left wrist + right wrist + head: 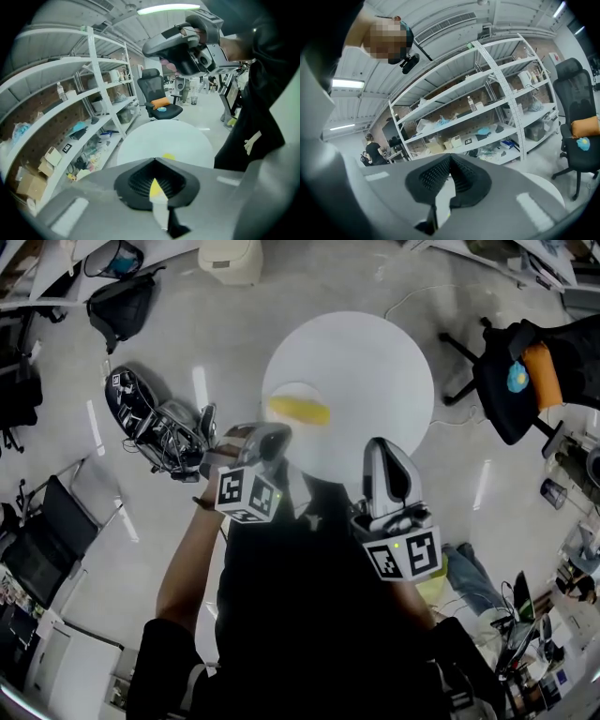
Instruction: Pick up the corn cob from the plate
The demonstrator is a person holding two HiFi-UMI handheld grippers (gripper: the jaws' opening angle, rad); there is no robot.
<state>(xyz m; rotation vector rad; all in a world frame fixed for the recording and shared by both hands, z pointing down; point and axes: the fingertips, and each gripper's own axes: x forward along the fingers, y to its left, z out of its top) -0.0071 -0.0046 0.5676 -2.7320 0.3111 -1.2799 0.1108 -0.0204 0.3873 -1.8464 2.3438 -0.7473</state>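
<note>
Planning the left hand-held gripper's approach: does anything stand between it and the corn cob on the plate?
Nothing visible does. The corn cob lies on the plate just ahead of the left hand-held gripper, on the white table. Its jaws are shut, so they likely must open first.

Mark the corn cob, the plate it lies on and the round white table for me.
corn cob (300, 412): head view, middle of the yellow cob.
plate (296, 387): head view, far rim beyond the cob.
table (375, 357): head view, bare white top to the right of the plate.
</note>
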